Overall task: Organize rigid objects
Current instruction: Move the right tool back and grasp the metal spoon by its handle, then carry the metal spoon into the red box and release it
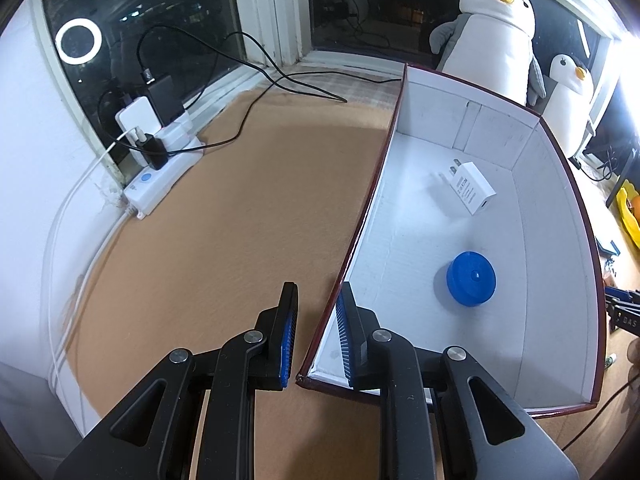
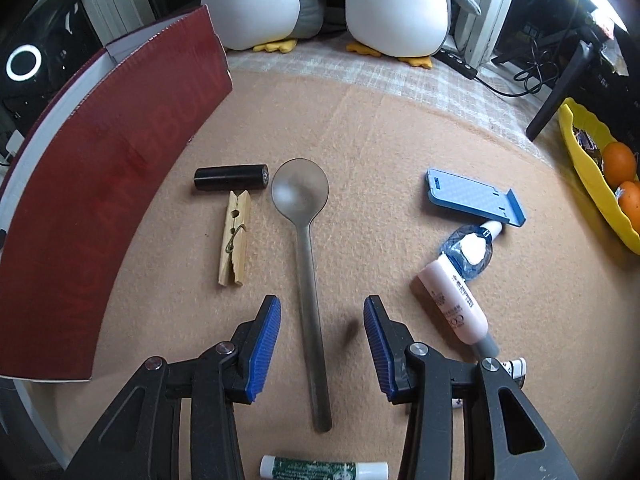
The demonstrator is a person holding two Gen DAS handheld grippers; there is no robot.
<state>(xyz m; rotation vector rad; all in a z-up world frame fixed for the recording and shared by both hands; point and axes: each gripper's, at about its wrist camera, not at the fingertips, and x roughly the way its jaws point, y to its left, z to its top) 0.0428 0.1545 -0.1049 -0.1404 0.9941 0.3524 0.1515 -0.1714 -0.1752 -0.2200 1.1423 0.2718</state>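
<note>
The left gripper (image 1: 316, 334) straddles the near wall of the box (image 1: 560, 216), jaws parted and holding nothing; inside lie a white charger (image 1: 472, 188) and a blue cap (image 1: 471, 278) (well apart). The right gripper (image 2: 322, 346) hangs released over the spoon (image 2: 306, 248) handle, beside the clothespin (image 2: 235, 238).

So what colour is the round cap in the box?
Blue cap, clearest in the left wrist view.
</note>
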